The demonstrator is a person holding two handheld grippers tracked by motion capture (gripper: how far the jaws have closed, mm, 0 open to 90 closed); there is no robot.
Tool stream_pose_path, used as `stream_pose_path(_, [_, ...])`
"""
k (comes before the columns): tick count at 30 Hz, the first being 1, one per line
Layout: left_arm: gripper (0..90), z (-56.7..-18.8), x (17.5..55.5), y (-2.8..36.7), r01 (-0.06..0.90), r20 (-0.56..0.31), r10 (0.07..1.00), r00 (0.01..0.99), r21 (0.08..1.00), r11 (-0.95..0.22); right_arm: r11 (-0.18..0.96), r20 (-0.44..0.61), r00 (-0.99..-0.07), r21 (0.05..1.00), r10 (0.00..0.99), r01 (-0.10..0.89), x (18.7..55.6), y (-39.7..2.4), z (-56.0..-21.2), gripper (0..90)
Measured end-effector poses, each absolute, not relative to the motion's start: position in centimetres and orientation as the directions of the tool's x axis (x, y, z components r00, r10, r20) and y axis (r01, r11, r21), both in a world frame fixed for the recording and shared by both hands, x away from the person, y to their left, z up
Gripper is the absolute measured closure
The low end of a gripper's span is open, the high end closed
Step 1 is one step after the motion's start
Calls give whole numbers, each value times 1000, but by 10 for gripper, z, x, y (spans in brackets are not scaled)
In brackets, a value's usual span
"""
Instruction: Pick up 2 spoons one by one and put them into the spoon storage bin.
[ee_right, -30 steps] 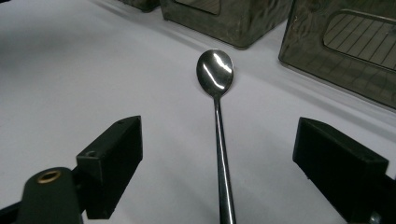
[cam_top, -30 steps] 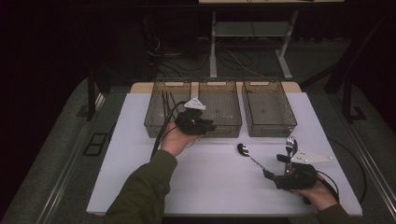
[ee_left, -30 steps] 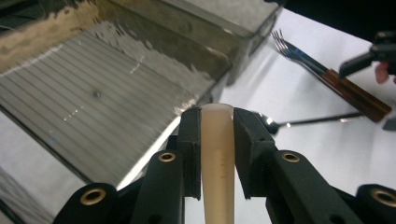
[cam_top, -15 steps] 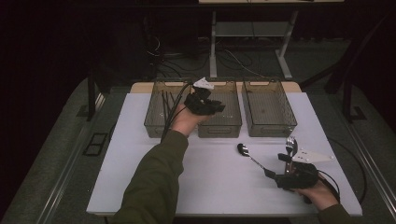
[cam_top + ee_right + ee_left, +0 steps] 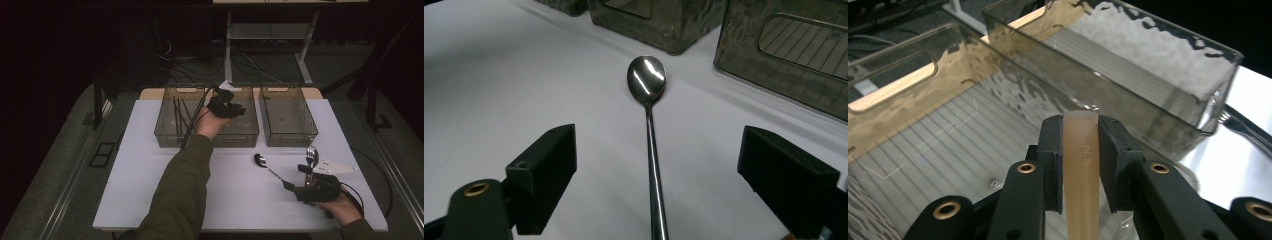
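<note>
The left gripper (image 5: 226, 102) hangs over the middle bin (image 5: 248, 134) of three clear bins along the table's (image 5: 150, 175) far edge, its jaws closed on a pale tan handle (image 5: 1081, 170) with faint embossed lettering — what the handle belongs to cannot be told. Dark sticks lie in the left bin (image 5: 167, 131). Near the table's front right corner, the right gripper (image 5: 302, 181) rests with jaws wide apart — a metal spoon (image 5: 649, 100) lies between them, touching neither. A fork (image 5: 310, 156) lies just beside it.
</note>
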State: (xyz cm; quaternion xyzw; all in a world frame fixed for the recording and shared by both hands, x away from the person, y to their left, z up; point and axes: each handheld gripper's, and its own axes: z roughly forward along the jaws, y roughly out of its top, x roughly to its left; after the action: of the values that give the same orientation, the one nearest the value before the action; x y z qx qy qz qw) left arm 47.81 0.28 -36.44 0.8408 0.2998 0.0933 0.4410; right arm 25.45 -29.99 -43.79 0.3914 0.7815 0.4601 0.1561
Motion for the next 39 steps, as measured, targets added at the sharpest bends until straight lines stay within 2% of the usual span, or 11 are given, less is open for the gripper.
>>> stream_pose_path(10, [716, -378, 488, 2, 444, -105, 630, 769, 798, -409, 272, 119, -650, 841, 751, 468, 254, -299, -437, 156])
stream_pose_path(12, [626, -378, 488, 2, 443, -95, 634, 767, 793, -418, 272, 118, -651, 842, 750, 466, 254, -299, -437, 156])
stream_pose_path(17, [549, -376, 486, 5, 432, -86, 621, 779, 792, -433, 267, 121, -645, 841, 755, 471, 254, -299, -437, 156])
stream_pose_path(19, [515, -376, 482, 4, 440, -125, 623, 772, 813, -381, 267, 119, -644, 841, 756, 470, 254, -299, -437, 156])
stream_pose_path(25, [464, -371, 469, 14, 430, -126, 608, 784, 817, -385, 273, 115, -647, 841, 753, 467, 254, -299, -437, 156])
stream_pose_path(27, [419, -369, 463, 19, 420, -112, 604, 789, 816, -396, 273, 117, -648, 840, 753, 469, 254, -299, -438, 156])
stream_pose_path(39, [310, -360, 413, 48, 381, -127, 547, 828, 842, -381, 267, 127, -636, 832, 761, 486, 255, -299, -438, 156])
